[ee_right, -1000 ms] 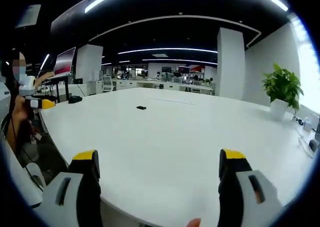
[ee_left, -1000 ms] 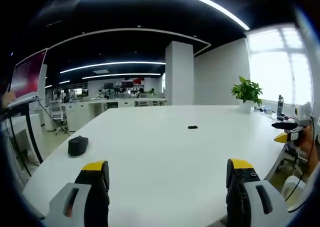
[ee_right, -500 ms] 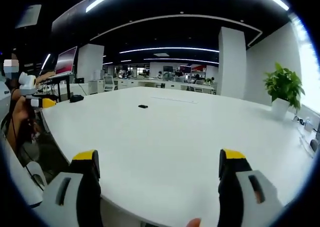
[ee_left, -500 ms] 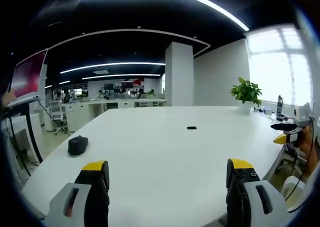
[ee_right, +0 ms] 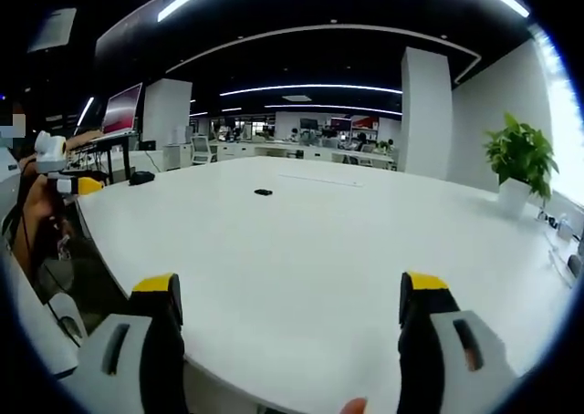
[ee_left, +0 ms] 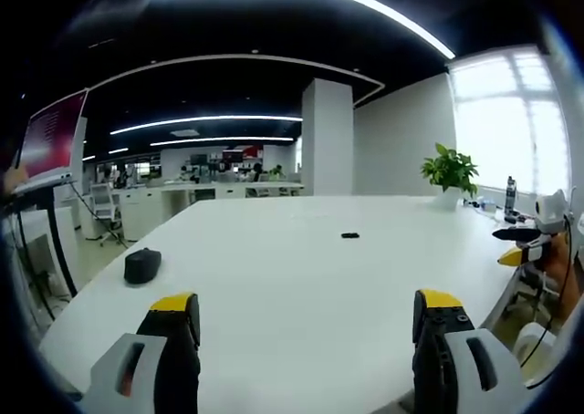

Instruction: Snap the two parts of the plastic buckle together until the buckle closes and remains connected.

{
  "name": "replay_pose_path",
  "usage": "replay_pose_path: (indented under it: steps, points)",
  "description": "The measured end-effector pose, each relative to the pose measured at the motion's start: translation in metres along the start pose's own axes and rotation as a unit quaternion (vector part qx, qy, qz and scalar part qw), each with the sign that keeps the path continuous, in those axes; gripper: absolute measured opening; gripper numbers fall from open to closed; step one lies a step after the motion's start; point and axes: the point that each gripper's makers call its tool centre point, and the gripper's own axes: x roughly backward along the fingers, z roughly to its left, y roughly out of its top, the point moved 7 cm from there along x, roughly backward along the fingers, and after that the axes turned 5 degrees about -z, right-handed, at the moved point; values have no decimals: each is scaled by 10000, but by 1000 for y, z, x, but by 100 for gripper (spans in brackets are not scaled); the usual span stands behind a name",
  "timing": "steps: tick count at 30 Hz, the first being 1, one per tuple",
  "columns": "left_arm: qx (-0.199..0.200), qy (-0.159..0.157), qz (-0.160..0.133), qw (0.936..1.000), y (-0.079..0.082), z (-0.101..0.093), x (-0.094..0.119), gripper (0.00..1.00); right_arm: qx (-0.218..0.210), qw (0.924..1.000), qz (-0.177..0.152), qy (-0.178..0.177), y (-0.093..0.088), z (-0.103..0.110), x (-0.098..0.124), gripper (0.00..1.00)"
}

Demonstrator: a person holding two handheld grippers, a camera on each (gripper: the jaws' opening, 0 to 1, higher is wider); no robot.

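A small black buckle point(ee_left: 350, 235) lies far out on the large white table point(ee_left: 301, 277); in the right gripper view the buckle point(ee_right: 263, 192) is just as small and distant, so I cannot tell if it is one piece or two. My left gripper point(ee_left: 306, 327) stands open over the table's near edge, nothing between its yellow-tipped jaws. My right gripper point(ee_right: 292, 309) is open too, over another edge of the table. The right gripper point(ee_left: 525, 245) shows at the far right of the left gripper view, and the left gripper point(ee_right: 64, 184) at the far left of the right gripper view.
A dark rounded object point(ee_left: 142, 264) sits on the table's left part, also seen as the dark object point(ee_right: 140, 179) near the left gripper. A potted plant point(ee_left: 450, 170) stands at the far right corner; the plant point(ee_right: 520, 163) is by the window. Desks and chairs stand behind.
Both views have drifted very slightly; the buckle and the other things have not moved, and both grippers stay open.
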Motion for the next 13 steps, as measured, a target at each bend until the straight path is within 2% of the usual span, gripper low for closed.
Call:
replay_pose_path:
  steps: [13]
  points:
    - [31,-8,-2,10000,-1,-1,2,99,-27,10000,-61,65,2,2,1,100]
